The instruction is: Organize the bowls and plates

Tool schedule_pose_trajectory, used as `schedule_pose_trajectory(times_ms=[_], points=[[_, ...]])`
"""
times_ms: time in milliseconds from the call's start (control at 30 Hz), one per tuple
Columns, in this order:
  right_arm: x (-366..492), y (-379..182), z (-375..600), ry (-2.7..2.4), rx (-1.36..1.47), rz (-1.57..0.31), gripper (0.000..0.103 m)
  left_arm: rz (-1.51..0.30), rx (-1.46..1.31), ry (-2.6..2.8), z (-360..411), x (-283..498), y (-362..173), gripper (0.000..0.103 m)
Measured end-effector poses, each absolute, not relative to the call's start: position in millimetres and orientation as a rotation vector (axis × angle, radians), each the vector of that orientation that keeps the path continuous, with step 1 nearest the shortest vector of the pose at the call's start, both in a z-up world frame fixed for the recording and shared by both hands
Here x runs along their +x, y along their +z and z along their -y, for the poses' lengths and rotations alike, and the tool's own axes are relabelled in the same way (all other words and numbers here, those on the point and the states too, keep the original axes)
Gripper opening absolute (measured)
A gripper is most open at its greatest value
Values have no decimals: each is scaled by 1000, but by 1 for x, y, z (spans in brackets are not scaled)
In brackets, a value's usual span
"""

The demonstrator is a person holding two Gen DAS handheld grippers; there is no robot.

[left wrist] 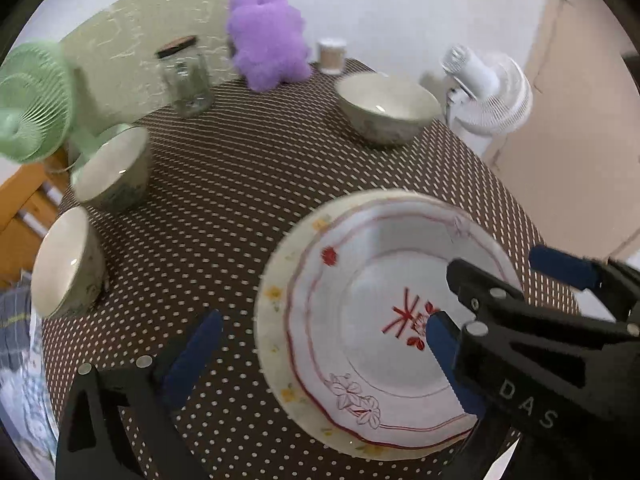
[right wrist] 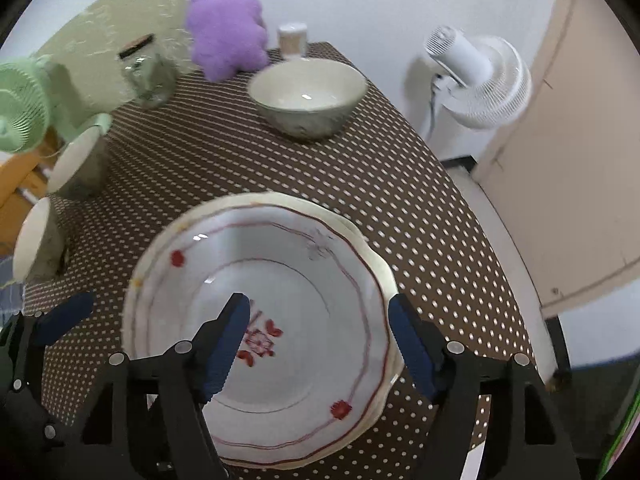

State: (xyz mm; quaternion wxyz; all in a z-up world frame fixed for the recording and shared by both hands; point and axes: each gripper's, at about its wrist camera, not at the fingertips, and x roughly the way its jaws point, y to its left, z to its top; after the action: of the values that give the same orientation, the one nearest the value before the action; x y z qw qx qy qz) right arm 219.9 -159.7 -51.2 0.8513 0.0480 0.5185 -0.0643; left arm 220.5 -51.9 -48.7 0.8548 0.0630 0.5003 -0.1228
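A white plate with red line trim (right wrist: 280, 320) sits stacked on a cream plate with yellow flowers (left wrist: 276, 300) at the near right part of the table (left wrist: 248, 184), which wears a brown polka-dot cloth.

The right claw (right wrist: 320, 336) is released, its 2 blue pads spread wide: one pad hangs over the plate's centre beside the red motif, the other just outside the rim at 3 o'clock. Whether either pad touches the plate cannot be told.

The left claw (left wrist: 320, 356) is also released. Its left pad hangs over bare cloth at 9 o'clock of the stack, and its right pad over the plate's inside.

3 bowls stand apart from the stack: a large bowl (right wrist: 308, 96) at 12 o'clock, and 2 smaller bowls at 10 o'clock, one (left wrist: 112, 168) farther back, one (left wrist: 66, 264) nearer.

Along the far edge stand a glass jar (left wrist: 186, 78), a purple plush toy (left wrist: 268, 40) and a small white cup (left wrist: 332, 56). A green fan (left wrist: 32, 116) stands at the left, and a white fan (right wrist: 476, 80) off the table to the right.
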Motion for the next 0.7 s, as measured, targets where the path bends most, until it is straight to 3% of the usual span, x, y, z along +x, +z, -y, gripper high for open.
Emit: schedule_pose_trajectory(times_ms=[700], points=[[238,-1,45,62,-5,-969,75,-945,7,-1,-68,213,-4,99]])
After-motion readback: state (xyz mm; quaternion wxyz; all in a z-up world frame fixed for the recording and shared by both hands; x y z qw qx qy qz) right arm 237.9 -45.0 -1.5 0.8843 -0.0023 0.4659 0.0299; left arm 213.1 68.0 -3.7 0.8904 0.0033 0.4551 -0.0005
